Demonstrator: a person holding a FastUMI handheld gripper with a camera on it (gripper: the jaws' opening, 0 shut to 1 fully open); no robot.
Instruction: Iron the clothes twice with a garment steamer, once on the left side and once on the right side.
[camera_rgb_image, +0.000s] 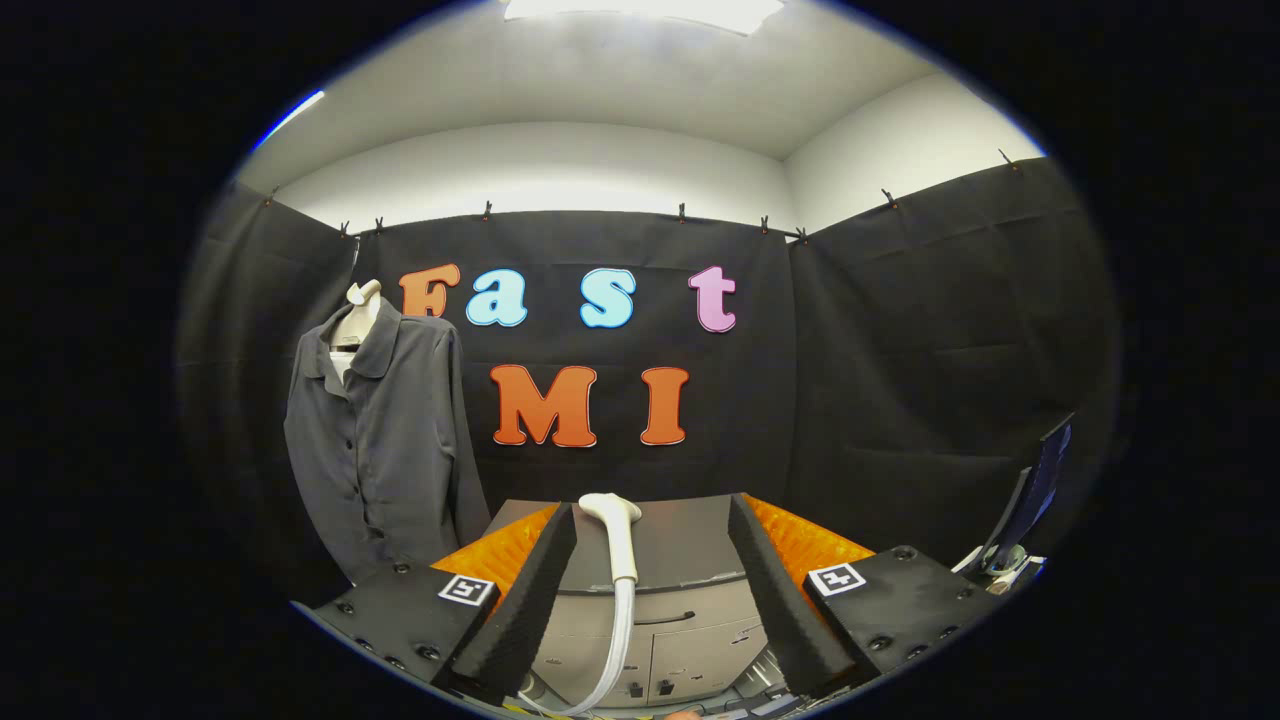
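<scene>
A dark grey button-up shirt (375, 440) hangs on a pale mannequin torso (361, 312) to the left, beyond the fingers. The white steamer head (617, 530) stands upright on the grey cabinet, its white hose (612, 655) trailing down toward me. My gripper (650, 550) is open, and the steamer handle stands in the gap between the fingers, nearer the left finger (530, 590) than the right finger (775, 590). Neither finger touches it.
A grey cabinet (675, 625) with drawers carries the steamer just ahead of the fingers. A dark screen on a stand (1035, 495) is off to the right. Black cloth walls close the booth on all sides.
</scene>
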